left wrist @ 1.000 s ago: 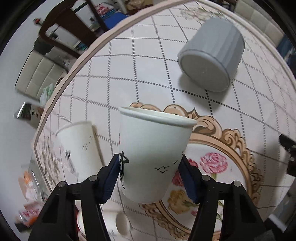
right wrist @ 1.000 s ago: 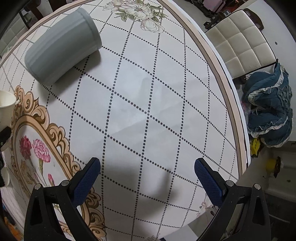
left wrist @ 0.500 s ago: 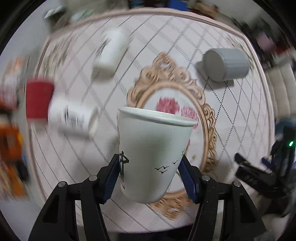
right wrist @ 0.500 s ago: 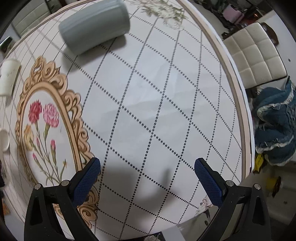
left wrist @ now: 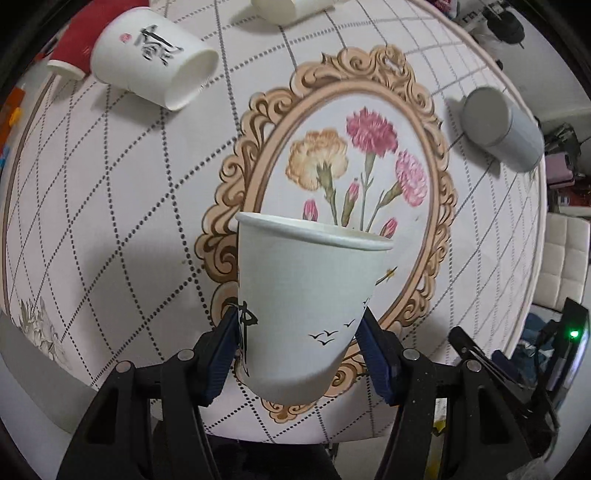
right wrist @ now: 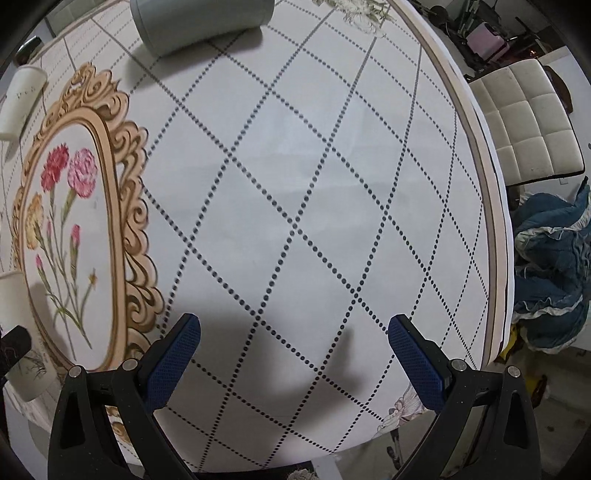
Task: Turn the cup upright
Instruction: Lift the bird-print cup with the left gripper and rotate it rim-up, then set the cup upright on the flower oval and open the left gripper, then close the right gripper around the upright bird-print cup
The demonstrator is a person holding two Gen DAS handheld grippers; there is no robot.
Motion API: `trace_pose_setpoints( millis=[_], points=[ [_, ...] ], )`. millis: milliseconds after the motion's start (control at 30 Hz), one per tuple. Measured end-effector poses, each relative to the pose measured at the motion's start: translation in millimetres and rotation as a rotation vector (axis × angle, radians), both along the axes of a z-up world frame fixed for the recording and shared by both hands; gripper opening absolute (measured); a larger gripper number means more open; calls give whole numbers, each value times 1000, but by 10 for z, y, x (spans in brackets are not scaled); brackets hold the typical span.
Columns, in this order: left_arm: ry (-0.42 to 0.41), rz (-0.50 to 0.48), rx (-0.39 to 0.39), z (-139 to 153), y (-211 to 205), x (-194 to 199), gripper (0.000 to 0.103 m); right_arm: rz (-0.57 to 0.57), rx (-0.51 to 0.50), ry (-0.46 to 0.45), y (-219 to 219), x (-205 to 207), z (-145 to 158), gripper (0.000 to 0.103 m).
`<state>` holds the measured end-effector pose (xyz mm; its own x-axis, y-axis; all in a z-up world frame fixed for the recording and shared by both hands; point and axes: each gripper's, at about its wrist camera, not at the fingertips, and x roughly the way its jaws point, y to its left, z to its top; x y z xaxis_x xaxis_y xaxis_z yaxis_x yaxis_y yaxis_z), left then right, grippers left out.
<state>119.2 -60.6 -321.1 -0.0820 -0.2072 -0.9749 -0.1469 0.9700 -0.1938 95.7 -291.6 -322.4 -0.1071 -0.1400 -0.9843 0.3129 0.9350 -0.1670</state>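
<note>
My left gripper point(left wrist: 297, 349) is shut on a white paper cup point(left wrist: 306, 306) with small black birds printed on it. The cup is held rim up, above the near part of the round table, over the gold floral frame print point(left wrist: 332, 177). The same cup shows at the left edge of the right wrist view point(right wrist: 14, 332). My right gripper point(right wrist: 293, 360) is open and empty above the bare diamond-patterned cloth at the table's right side.
A white cup with black calligraphy point(left wrist: 151, 59) lies on its side at far left, a red cup point(left wrist: 74, 40) behind it. A grey ribbed cup point(left wrist: 498, 127) point(right wrist: 199, 22) lies on its side at right. Another white cup point(right wrist: 20, 101) lies beyond. A chair point(right wrist: 524, 122) stands past the table edge.
My left gripper has swung round with the cup, so the view now faces the table's middle from the near edge. The right gripper has drifted slightly and stays open.
</note>
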Motion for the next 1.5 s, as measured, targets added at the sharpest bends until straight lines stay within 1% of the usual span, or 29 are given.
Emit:
trace_pose_setpoints(
  millis=[100, 233, 300, 333, 367, 400, 500, 533, 567, 600, 700, 800, 867, 967, 1100, 1133, 1267, 1367, 1433, 1467, 1500],
  points=[
    [-13, -56, 39, -67, -84, -15, 61, 6, 0, 5, 10, -24, -14, 103],
    [-13, -101, 72, -140, -144, -26, 61, 2, -7, 0, -63, -74, -22, 103],
    [-13, -118, 84, -168, -159, -35, 63, -4, -7, -2, -83, -95, -14, 103],
    [-15, -123, 87, -184, -177, -40, 73, -4, -8, -1, -121, -104, -21, 103],
    [-17, -129, 93, -195, -179, -51, 84, -4, -9, -1, -165, -119, -30, 103],
    [-18, -134, 96, -204, -199, -52, 89, -6, -9, -1, -257, -138, -47, 103],
    [-20, -151, 98, -225, -251, -77, 91, -9, -9, -6, -379, -225, -21, 103],
    [-22, -154, 97, -228, -254, -88, 97, -9, -11, -7, -382, -239, -12, 103],
    [-25, -157, 96, -228, -254, -103, 100, -10, -12, -9, -393, -258, -2, 103],
    [-29, -161, 100, -219, -339, -100, 100, -11, -12, -11, -384, -280, 14, 103],
    [-38, -165, 100, -178, -374, -157, 100, -15, -18, -12, -414, -352, 49, 103],
    [-55, -164, 102, -109, -353, -221, 100, -16, -23, -14, -376, -346, 90, 103],
    [-79, -162, 112, -14, -305, -239, 100, -17, -24, -15, -367, -328, 108, 103],
    [-151, -157, 174, 256, -241, -238, 100, -17, -19, -23, -369, -355, 162, 103],
    [-276, -162, 283, 660, 9, -309, 100, -17, -7, -52, -313, -376, 314, 103],
    [-302, -162, 307, 733, 83, -327, 100, -17, -6, -59, -242, -297, 335, 103],
    [-364, -154, 399, 940, 458, -321, 100, -19, 31, -108, -59, -247, 562, 103],
    [-375, -142, 454, 888, 764, -289, 100, 3, 70, -143, 174, -184, 725, 103],
    [-353, -128, 462, 763, 853, -277, 100, 31, 86, -161, 377, -117, 820, 103],
    [-340, -121, 461, 734, 919, -289, 100, 65, 126, -158, 500, -73, 855, 102],
    [-326, -111, 463, 665, 976, -306, 100, 82, 133, -158, 584, -34, 885, 102]
  ],
)
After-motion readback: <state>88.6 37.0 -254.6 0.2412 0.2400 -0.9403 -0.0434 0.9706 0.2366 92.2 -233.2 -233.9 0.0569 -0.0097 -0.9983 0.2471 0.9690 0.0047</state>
